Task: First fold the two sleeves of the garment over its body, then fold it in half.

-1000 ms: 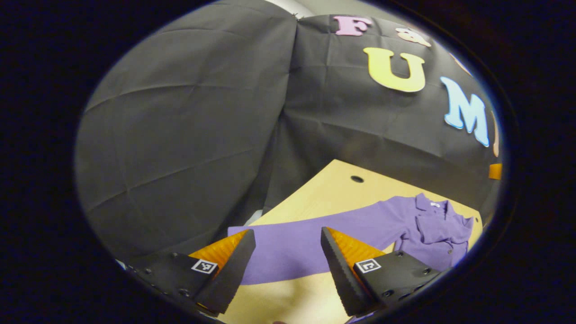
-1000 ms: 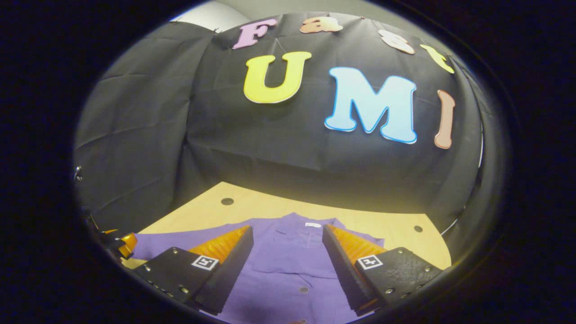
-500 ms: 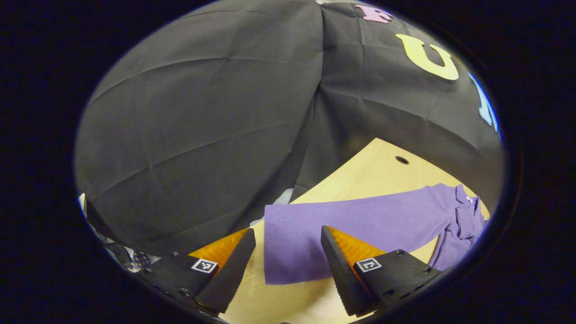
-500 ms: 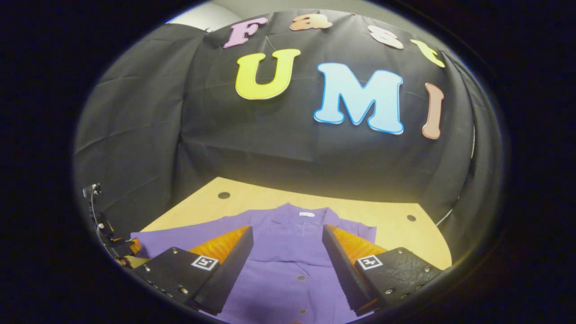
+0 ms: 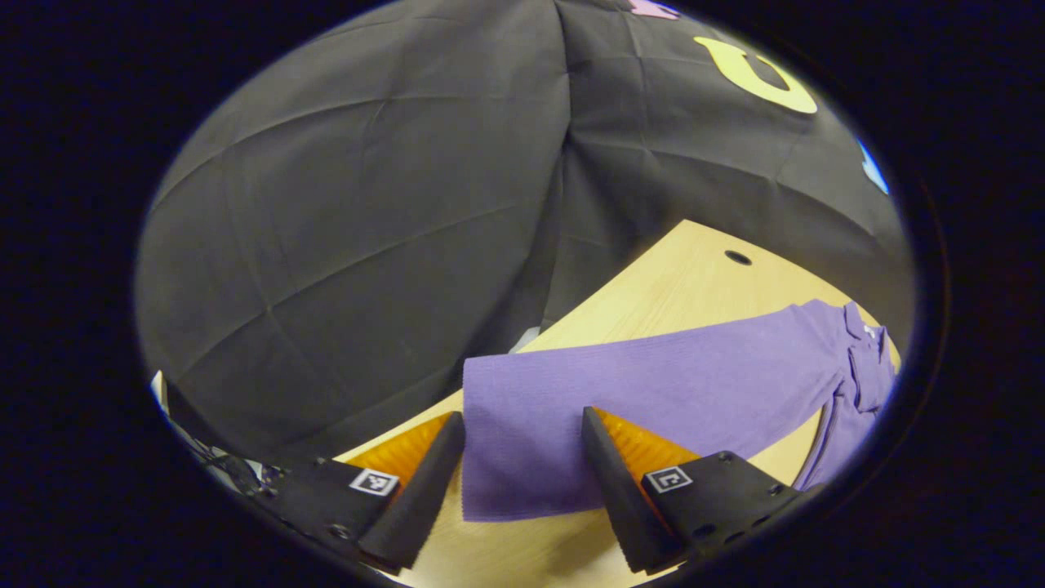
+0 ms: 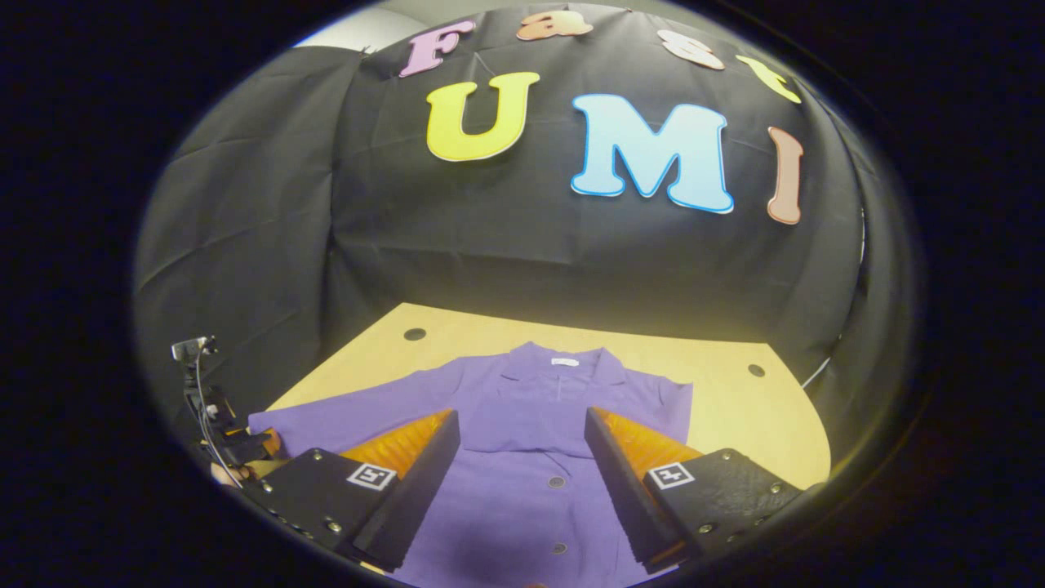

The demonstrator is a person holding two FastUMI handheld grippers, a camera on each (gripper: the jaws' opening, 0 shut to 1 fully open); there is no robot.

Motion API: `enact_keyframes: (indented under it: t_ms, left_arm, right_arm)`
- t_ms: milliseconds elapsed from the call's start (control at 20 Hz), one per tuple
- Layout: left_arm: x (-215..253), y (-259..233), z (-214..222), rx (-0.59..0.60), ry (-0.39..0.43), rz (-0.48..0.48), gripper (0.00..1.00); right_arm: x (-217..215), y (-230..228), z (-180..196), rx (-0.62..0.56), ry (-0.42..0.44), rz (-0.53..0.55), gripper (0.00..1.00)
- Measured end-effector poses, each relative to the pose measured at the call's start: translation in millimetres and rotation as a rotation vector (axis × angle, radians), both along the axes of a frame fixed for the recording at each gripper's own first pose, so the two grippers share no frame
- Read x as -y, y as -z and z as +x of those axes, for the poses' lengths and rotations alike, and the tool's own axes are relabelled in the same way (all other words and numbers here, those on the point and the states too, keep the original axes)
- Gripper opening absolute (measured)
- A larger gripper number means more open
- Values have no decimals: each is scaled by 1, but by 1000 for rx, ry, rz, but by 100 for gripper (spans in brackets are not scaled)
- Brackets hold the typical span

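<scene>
Left gripper view: my left gripper (image 5: pixel 522 457) is spread over the sleeve (image 5: pixel 637 392) cuff on the table (image 5: pixel 686 278). I should pinch the cuff squarely.

Right gripper view: my right gripper (image 6: pixel 522 457), spread and empty, hovers above the shirt (image 6: pixel 531 425) front.

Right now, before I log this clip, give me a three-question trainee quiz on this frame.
1. True or false: the left gripper has its jaws shut on the sleeve.
2. Which part of the purple garment lies between the right gripper's open jaws? A) a cuff B) the buttoned front C) the hem
3. Fill in: the sleeve lies flat on the ___.

Key: 1 false; 2 B; 3 table.
</scene>
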State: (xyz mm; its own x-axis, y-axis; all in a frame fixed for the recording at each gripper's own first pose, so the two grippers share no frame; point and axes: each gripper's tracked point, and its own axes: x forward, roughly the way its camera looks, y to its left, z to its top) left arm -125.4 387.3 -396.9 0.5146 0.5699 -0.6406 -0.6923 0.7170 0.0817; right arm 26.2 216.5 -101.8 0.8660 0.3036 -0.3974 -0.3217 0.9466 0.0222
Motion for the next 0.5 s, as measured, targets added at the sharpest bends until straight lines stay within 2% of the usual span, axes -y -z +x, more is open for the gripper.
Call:
enact_keyframes:
  t_ms: [100,350,450,500]
  left_arm:
    - [4,2,4,-1,22,-1,77]
    - [16,2,15,-5,72,-7,22]
    - [16,0,20,-10,87,-9,12]
    - [16,-2,19,-8,87,-13,12]
  right_arm:
    - [3,2,1,-9,-1,12,96]
    - [18,7,3,-23,11,19,96]
    - [29,8,3,-26,25,22,96]
    - [36,8,4,-28,34,22,96]
